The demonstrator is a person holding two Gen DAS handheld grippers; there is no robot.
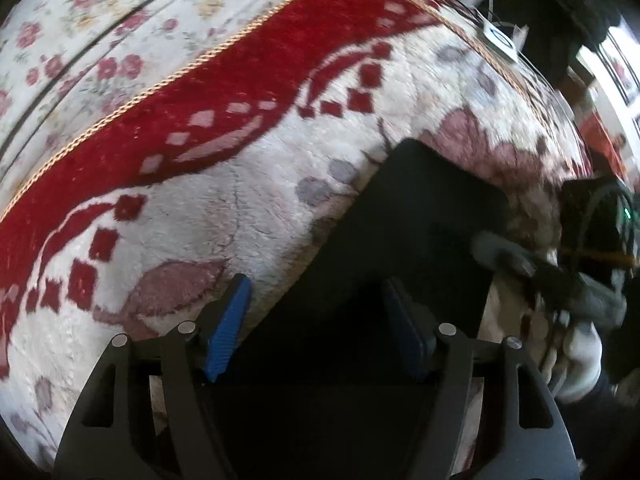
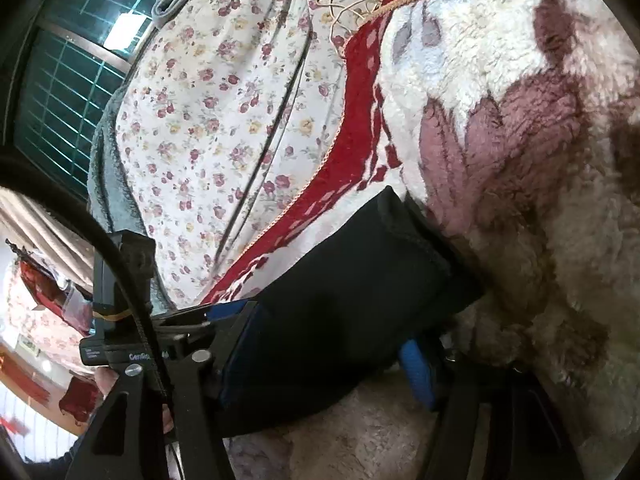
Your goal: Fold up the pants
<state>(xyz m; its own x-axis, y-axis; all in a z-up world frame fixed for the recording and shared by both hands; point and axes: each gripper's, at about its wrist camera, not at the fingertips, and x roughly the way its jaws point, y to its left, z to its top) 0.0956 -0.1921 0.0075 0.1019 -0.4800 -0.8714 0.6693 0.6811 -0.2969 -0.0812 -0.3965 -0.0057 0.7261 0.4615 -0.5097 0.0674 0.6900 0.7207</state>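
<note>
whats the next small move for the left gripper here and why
Probably close the left gripper on the black pants: its jaws stand open with the dark cloth between them, pads apparently not pressing yet, while the right gripper already has cloth between its fingers on the fleece blanket.

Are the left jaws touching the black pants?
Apart. The left wrist view shows the left gripper wide open, blue pads clear of the black pants lying between them on the blanket.

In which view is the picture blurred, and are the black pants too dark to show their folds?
Left wrist view: the right edge is smeared, blurring the other gripper; the black pants read as one flat dark shape. Right wrist view: sharper, fleece blanket texture is clear, the pants' hem shows, the rest stays featureless; strong fisheye bending in both.
</note>
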